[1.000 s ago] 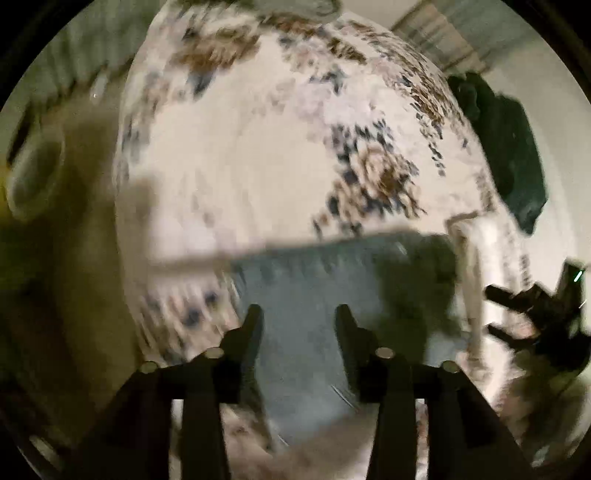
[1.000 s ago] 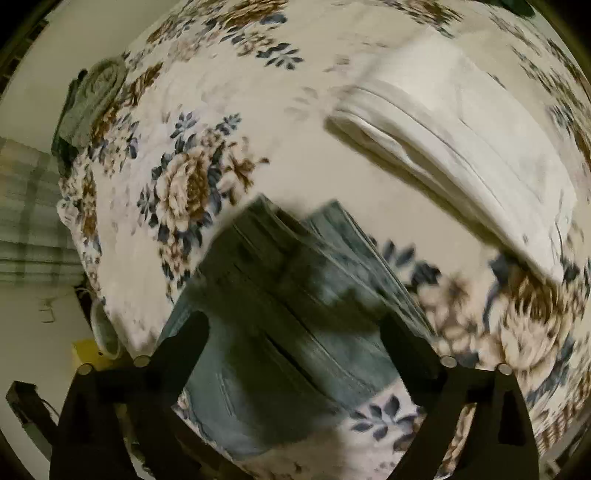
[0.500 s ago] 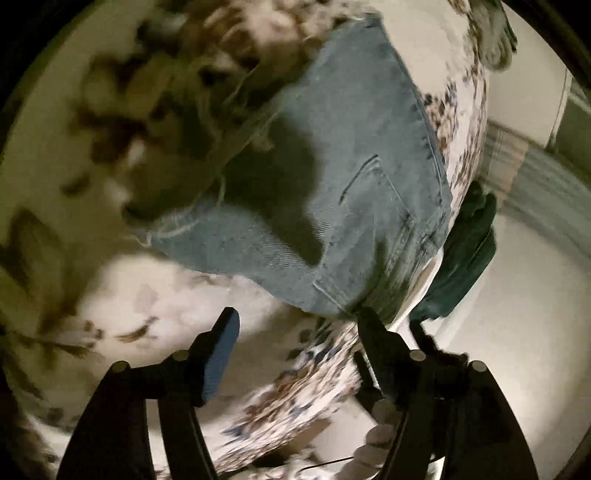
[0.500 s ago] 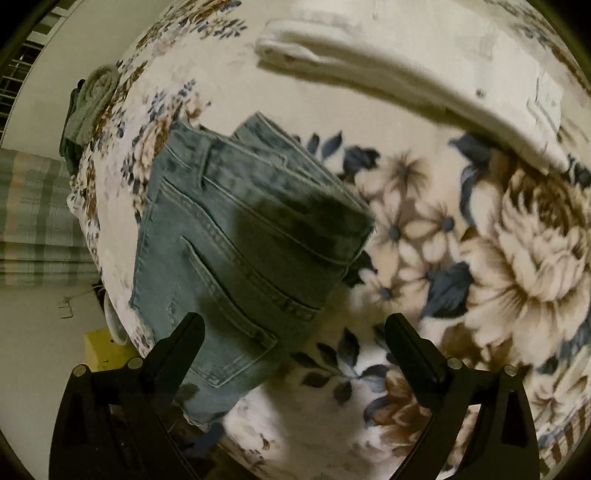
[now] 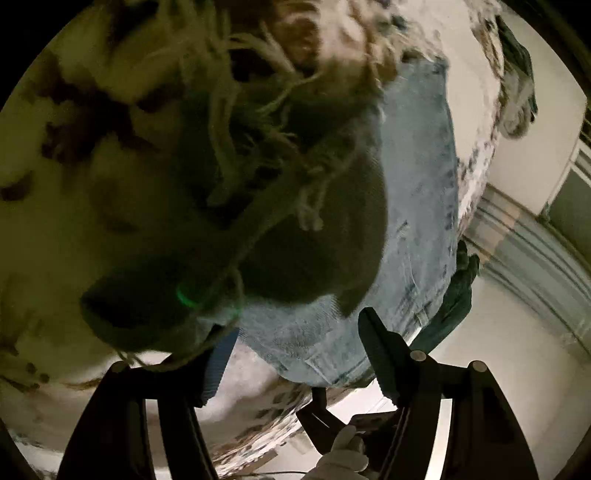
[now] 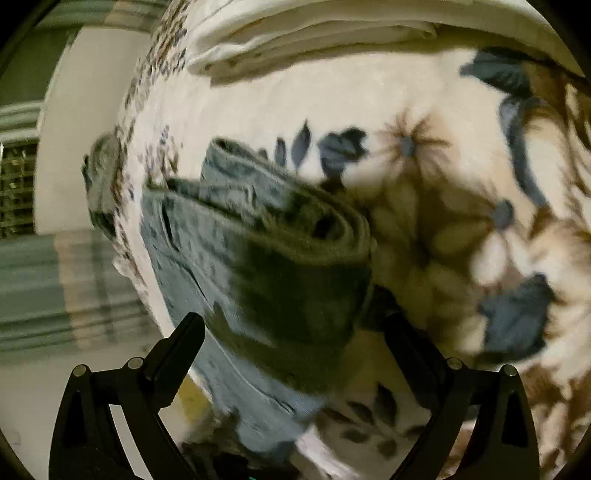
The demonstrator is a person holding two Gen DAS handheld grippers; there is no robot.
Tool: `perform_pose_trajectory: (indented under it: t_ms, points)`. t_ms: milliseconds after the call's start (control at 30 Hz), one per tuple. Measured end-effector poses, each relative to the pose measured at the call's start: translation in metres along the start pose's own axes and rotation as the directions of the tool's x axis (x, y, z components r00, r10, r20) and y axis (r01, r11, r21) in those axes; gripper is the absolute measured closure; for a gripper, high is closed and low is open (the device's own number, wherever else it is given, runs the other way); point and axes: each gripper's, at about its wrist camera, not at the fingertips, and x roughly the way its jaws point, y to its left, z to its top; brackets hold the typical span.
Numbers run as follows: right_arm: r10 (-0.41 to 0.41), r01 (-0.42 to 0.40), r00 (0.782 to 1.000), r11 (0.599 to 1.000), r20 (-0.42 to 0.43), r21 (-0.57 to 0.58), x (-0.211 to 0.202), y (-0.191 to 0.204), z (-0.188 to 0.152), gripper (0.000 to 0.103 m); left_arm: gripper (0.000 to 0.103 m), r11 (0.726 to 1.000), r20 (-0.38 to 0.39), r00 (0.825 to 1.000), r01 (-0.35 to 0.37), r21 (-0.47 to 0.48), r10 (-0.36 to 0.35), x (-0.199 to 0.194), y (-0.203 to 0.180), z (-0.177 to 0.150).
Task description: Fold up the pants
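Note:
The folded light-blue jeans (image 5: 413, 229) lie on the floral blanket (image 5: 55, 229), frayed hem threads at their upper left. My left gripper (image 5: 295, 343) is open, close over the near edge of the jeans, holding nothing. In the right wrist view the jeans (image 6: 258, 251) show as a thick folded stack with a rolled fold edge on the right. My right gripper (image 6: 291, 332) is open wide, its fingers on either side of the stack's near end, gripping nothing. The right gripper and a gloved hand (image 5: 343, 461) show low in the left wrist view.
A folded cream cloth (image 6: 314, 33) lies on the blanket (image 6: 461, 221) beyond the jeans. Dark green clothing (image 5: 454, 299) hangs off the bed edge. A grey-green garment (image 5: 517, 85) sits at the far edge. Striped curtain (image 6: 55, 288) and pale floor lie past the bed edge.
Both grippers moved lower and closer to the folded jeans, which now fill more of each view. The left view swung round to the frayed hem side. Both stay open.

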Motion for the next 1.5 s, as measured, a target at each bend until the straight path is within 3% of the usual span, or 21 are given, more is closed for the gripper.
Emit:
perform_pose_trajectory:
  t_ms: [300, 433, 500, 533, 567, 600, 667, 867, 967, 1067, 1100, 1167, 1200, 1267, 1333, 1400, 1500]
  points:
    - [0.077, -0.078, 0.997, 0.997, -0.004, -0.024, 0.020, 0.008, 0.017, 0.004, 0.038, 0.997, 0.005, 0.999, -0.035, -0.067, 0.036, 0.000, -0.001, 0.005]
    - [0.070, -0.070, 0.998, 0.996, 0.003, -0.047, 0.023, 0.016, 0.015, 0.015, 0.038, 0.995, 0.010, 0.999, -0.042, -0.089, 0.043, -0.001, -0.006, 0.007]
    - [0.056, -0.055, 0.998, 0.997, 0.015, -0.054, 0.022, 0.016, 0.014, 0.023, 0.044, 0.997, 0.031, 0.999, -0.039, -0.063, 0.041, -0.007, -0.012, 0.007]
    - [0.045, -0.044, 0.999, 0.998, 0.022, -0.055, 0.020, 0.015, 0.013, 0.032, 0.049, 0.998, 0.045, 0.998, -0.034, -0.044, 0.036, -0.010, -0.015, 0.007]
    - [0.037, -0.035, 0.999, 0.998, 0.030, -0.052, 0.019, 0.013, 0.011, 0.043, 0.063, 0.999, 0.062, 0.997, -0.036, -0.013, 0.037, -0.014, -0.018, 0.008]
    - [0.034, -0.032, 0.999, 0.998, 0.034, -0.048, 0.016, 0.010, 0.009, 0.048, 0.069, 0.999, 0.069, 0.997, -0.039, 0.012, 0.038, -0.016, -0.022, 0.008]
    - [0.037, -0.036, 0.998, 0.999, 0.049, -0.035, 0.012, 0.004, 0.004, 0.062, 0.074, 0.997, 0.078, 0.996, -0.041, 0.062, 0.036, -0.017, -0.031, 0.010]
    - [0.050, -0.048, 0.994, 0.999, 0.100, -0.022, -0.006, 0.005, -0.020, 0.074, 0.079, 0.964, 0.061, 0.997, -0.071, 0.258, 0.057, -0.031, -0.058, 0.017]
    - [0.063, -0.065, 0.992, 0.998, 0.107, 0.008, -0.016, 0.003, -0.052, 0.075, 0.079, 0.910, 0.062, 0.994, -0.107, 0.401, 0.090, -0.046, -0.077, 0.026]
    - [0.055, -0.057, 0.996, 0.998, 0.076, 0.026, -0.011, -0.005, -0.082, 0.074, 0.079, 0.862, 0.071, 0.990, -0.143, 0.485, 0.124, -0.057, -0.080, 0.041]
    - [0.044, -0.045, 0.997, 0.999, 0.063, 0.023, -0.008, -0.007, -0.088, 0.073, 0.078, 0.859, 0.062, 0.989, -0.145, 0.491, 0.131, -0.058, -0.078, 0.045]
    - [-0.007, 0.005, 0.999, 0.999, 0.035, 0.043, -0.001, -0.015, -0.095, 0.058, 0.075, 0.874, 0.026, 0.985, -0.161, 0.458, 0.168, -0.053, -0.068, 0.055]
    - [-0.029, 0.028, 0.999, 0.998, 0.022, 0.054, -0.001, -0.019, -0.097, 0.056, 0.075, 0.883, 0.014, 0.984, -0.165, 0.439, 0.177, -0.052, -0.064, 0.057]
    - [-0.093, 0.092, 0.995, 0.995, 0.030, 0.024, -0.012, -0.012, -0.095, 0.051, 0.068, 0.893, -0.003, 0.983, -0.166, 0.418, 0.184, -0.053, -0.059, 0.058]
    - [-0.189, 0.195, 0.978, 0.978, 0.085, -0.069, -0.032, 0.006, -0.095, 0.039, 0.044, 0.877, 0.031, 0.977, -0.203, 0.436, 0.211, -0.061, -0.061, 0.055]
    - [-0.227, 0.247, 0.964, 0.958, 0.141, -0.146, -0.045, 0.026, -0.090, 0.036, 0.028, 0.854, 0.072, 0.972, -0.232, 0.465, 0.225, -0.073, -0.061, 0.051]
    - [-0.261, 0.308, 0.944, 0.914, 0.200, -0.263, -0.051, 0.061, -0.074, 0.035, 0.024, 0.827, 0.125, 0.961, -0.275, 0.491, 0.246, -0.086, -0.059, 0.048]
